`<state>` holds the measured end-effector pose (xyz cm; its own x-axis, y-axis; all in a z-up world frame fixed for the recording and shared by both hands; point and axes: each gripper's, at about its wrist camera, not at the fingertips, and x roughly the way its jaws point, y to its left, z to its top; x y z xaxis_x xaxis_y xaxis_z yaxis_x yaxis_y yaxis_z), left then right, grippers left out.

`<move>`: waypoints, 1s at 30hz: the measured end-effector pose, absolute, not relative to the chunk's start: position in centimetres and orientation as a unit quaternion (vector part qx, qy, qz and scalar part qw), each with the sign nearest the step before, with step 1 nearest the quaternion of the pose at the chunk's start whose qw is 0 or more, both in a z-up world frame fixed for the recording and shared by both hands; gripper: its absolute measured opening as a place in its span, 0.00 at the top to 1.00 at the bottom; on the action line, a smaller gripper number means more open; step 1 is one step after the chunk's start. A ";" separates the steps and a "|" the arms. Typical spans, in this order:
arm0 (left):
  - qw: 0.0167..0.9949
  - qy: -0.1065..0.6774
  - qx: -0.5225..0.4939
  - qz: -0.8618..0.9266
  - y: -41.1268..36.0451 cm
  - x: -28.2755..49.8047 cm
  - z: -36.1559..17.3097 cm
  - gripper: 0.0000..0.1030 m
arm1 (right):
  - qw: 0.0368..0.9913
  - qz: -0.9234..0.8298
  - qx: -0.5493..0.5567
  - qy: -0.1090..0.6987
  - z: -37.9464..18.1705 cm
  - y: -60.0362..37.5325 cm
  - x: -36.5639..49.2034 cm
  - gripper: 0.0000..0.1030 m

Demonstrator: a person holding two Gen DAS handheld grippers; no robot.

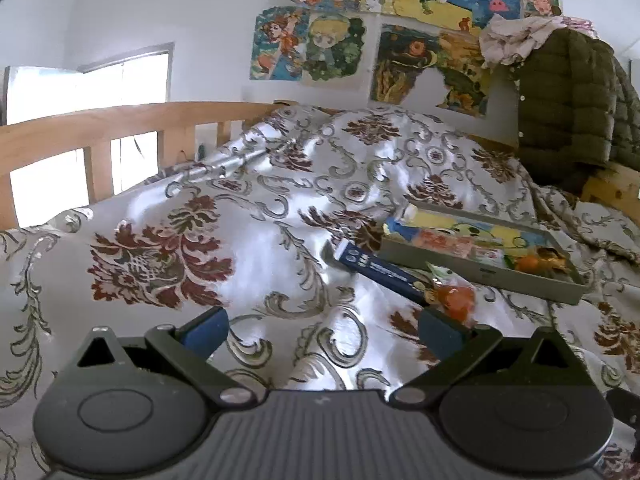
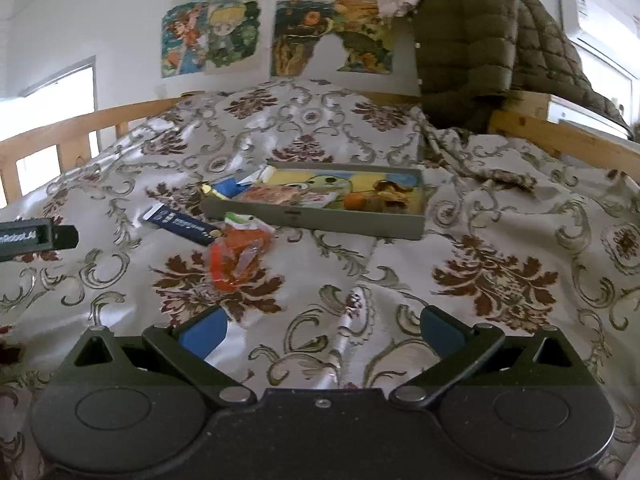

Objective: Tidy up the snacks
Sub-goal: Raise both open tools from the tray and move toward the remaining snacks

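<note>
Both of your grippers hang above the bed with jaws spread wide and nothing between them — the left gripper [image 1: 322, 330] and the right gripper [image 2: 322, 330] alike. Two snacks lie outside the grey tray [image 2: 344, 227]: an orange crinkly packet [image 2: 240, 254] just in front of the tray's near wall, and a dark blue stick pack [image 2: 182, 224] beside it, its end touching or very near the packet. The step in hand looks like picking one of these up and placing it in the tray with the others.

Take the orange packet first, with the right gripper, since it lies almost straight ahead of those jaws. Come down over its bulged middle, not its flat sealed edge, and close gently: the film is thin, glossy and slippery, and it will crumple rather than resist. The bedspread [image 2: 460, 240] beneath is a soft, satiny brocade with folds, so press lightly or you will pinch cloth along with the wrapper.

The blue pack is long, narrow and stiffer — grip it across its short width near the middle so it does not swing.

The tray is shallow, rigid and rectangular, with a printed cartoon bottom, already holding several wrapped items and a small round orange thing. Free space appears toward its middle.
</note>
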<state>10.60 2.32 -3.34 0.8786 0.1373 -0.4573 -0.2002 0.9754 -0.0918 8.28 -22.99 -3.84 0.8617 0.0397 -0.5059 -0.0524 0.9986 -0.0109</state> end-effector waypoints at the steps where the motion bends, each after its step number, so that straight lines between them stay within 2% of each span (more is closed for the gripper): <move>1: 0.967 0.231 -0.066 0.090 2.4 10.7 -3.4 0.00 | 0.964 0.026 -0.013 0.263 -3.9 -22.9 8.4 0.01; 12: 0.960 0.239 -0.084 0.118 4.0 12.4 -3.9 0.00 | 0.962 0.051 -0.009 0.267 -4.5 -22.1 9.5 0.01; 30: 0.959 0.263 -0.049 0.098 3.2 15.8 -4.2 0.00 | 0.960 0.079 0.005 0.267 -4.9 -21.9 12.5 0.01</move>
<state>15.81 3.18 -4.25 0.8423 0.1626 -0.5139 -0.2139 0.9760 -0.0417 12.47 -21.89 -4.95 0.8447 0.1541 -0.5126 -0.1490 0.9875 0.0513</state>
